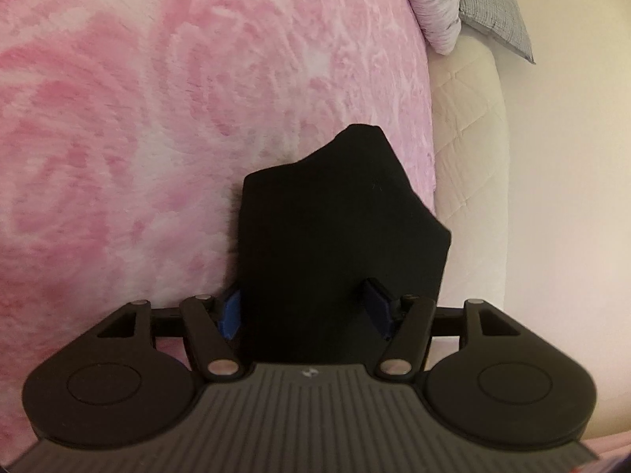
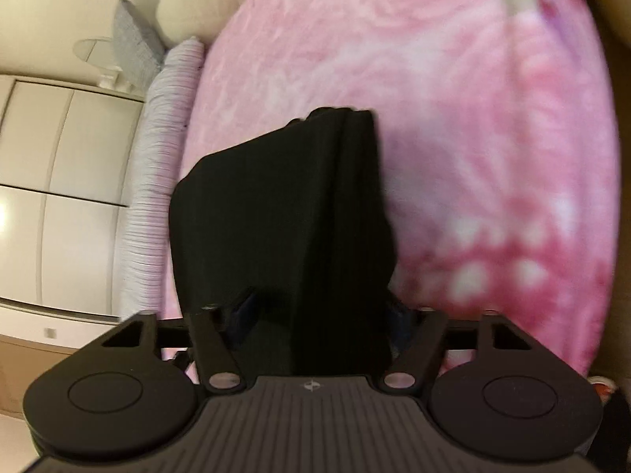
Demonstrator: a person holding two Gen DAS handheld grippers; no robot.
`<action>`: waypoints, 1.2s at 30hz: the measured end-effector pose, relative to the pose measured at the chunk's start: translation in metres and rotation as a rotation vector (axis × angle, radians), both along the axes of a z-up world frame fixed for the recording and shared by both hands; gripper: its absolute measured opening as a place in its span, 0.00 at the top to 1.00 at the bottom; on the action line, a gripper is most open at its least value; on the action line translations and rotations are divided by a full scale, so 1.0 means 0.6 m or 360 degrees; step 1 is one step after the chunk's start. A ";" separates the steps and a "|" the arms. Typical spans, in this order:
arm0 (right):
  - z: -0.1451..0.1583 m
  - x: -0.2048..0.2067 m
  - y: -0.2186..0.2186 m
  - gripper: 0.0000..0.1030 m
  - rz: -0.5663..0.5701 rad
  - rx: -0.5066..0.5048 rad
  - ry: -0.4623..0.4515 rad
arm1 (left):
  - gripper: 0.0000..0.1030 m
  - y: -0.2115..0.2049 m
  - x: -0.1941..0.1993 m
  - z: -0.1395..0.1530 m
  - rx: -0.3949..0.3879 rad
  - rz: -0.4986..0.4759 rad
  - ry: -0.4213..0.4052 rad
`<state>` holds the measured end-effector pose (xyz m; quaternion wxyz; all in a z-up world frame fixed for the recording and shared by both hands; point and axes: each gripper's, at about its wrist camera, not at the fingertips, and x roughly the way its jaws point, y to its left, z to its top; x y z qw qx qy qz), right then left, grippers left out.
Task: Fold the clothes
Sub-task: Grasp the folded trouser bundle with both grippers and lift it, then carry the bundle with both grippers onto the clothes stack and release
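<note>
On the pink plush blanket of a bed, a folded black garment is shown between two hand-held grippers. In the left wrist view, the garment is seen rising from between the blue pads of the left gripper, whose jaws are set about half apart with the bundle filling the gap; the left pad lies against the cloth edge, the right pad in front of the fabric, so a grip on the thick bundle is indicated. To the right, the cream quilted mattress edge is exposed, and a lilac pillow and a grey cushion are seen at the top.

In the right wrist view, white cabinet doors are shown at far left, beside them a ribbed lilac bolster. The same garment is seen standing in vertical folds between the jaws of the right gripper; its pads are dark and blurred, so contact cannot be told. The blanket fills the right side.
</note>
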<state>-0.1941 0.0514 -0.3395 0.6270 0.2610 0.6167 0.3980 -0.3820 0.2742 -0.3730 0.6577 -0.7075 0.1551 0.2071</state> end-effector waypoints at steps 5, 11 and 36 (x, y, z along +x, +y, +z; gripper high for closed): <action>-0.021 0.019 0.026 0.38 -0.0021 0.0097 0.0020 | 0.48 0.006 -0.006 -0.031 -0.0111 0.0114 -0.0160; -0.035 0.041 0.056 0.66 -0.0002 0.0094 0.0041 | 0.63 0.013 0.005 -0.051 -0.0165 0.0165 -0.0216; 0.397 -0.233 0.274 0.77 0.1119 0.0243 0.0139 | 0.80 -0.150 -0.518 0.375 0.0159 0.1166 -0.0432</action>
